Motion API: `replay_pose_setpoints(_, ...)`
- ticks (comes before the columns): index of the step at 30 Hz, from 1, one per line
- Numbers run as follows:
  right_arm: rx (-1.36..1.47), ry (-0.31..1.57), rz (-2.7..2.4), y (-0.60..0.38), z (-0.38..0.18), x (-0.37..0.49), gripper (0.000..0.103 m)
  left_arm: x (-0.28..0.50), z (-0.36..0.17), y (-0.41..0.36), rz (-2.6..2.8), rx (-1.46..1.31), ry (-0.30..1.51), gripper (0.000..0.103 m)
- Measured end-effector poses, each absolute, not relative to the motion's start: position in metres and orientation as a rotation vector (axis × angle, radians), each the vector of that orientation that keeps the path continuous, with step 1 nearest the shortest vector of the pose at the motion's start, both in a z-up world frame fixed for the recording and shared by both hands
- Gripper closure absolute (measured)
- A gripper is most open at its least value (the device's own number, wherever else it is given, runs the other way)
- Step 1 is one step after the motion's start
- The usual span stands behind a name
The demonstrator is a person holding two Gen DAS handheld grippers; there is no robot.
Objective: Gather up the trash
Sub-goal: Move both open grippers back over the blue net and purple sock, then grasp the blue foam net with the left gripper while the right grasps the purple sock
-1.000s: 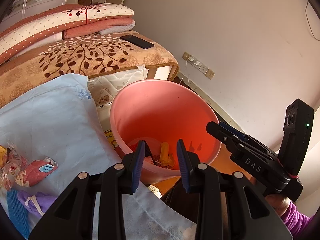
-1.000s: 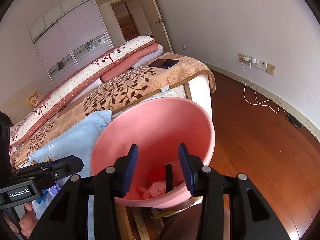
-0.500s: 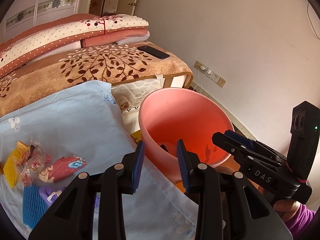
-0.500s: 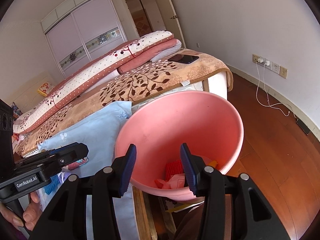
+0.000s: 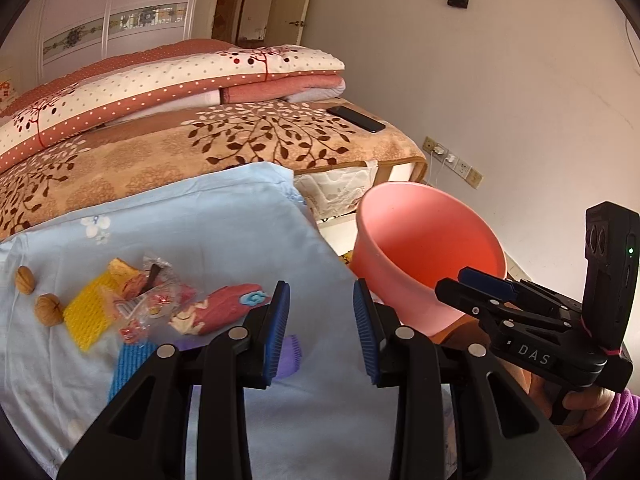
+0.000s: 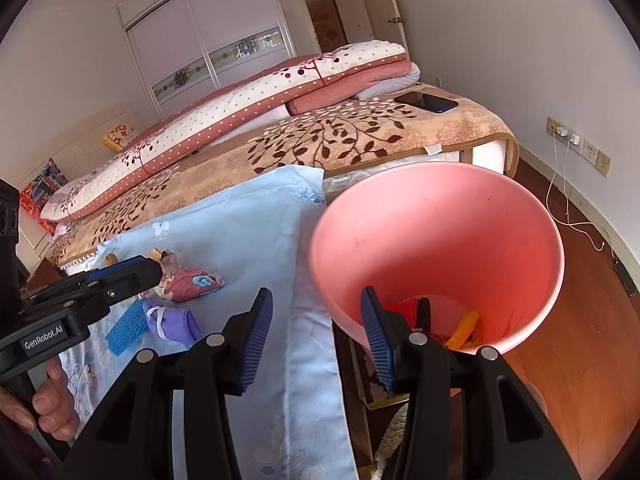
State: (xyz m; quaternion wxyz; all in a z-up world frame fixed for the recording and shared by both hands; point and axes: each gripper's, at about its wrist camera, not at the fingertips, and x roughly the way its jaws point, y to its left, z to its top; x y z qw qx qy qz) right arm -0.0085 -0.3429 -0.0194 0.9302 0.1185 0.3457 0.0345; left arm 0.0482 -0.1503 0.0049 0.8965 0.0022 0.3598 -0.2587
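Observation:
A pink plastic bin stands beside the bed, with red, black and orange scraps at its bottom. Trash lies on a light blue sheet: a red snack wrapper, a clear wrapper, a yellow mesh sleeve, a blue mesh piece, a purple piece and two walnuts. My left gripper is open and empty above the sheet, right of the trash. My right gripper is open and empty at the bin's near rim.
A brown leaf-patterned blanket and folded quilts cover the bed behind. A black phone lies on the blanket's corner. Wall sockets with a white cable are to the right, above the wooden floor.
Both grippers have drawn back and swung left from over the bin. The left view now takes in the sheet and the trash on it. Both stay open and empty.

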Motion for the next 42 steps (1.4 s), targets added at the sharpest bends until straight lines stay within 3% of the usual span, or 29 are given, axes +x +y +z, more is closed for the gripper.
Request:
replay_pose_setpoints(15,0.177,0.788,0.164,-0.297,-0.035,0.009,0.058,0.051,-0.026,-0.035,-0.308,-0.102,0.835,0.07)
replay_pose_setpoints(29,0.132,0.833,0.217,-0.275,-0.044,0.017,0.056,0.047,-0.063,-0.025,-0.232,-0.002,0.913,0.07)
replay_pose_setpoints(39,0.11,0.851,0.291,-0.257,-0.047,0.022,0.05,0.046,-0.068,-0.014,-0.3,-0.12,0.938,0.07)
replay_pose_setpoints(41,0.109,0.856,0.308,-0.253,-0.048,0.024,0.049,0.043,-0.065,-0.015,-0.311,-0.12,0.921,0.076)
replay_pose_setpoints(42,0.111,0.859,0.317,-0.252,-0.049,0.025,0.049,0.042,-0.064,-0.016,-0.318,-0.119,0.919,0.084)
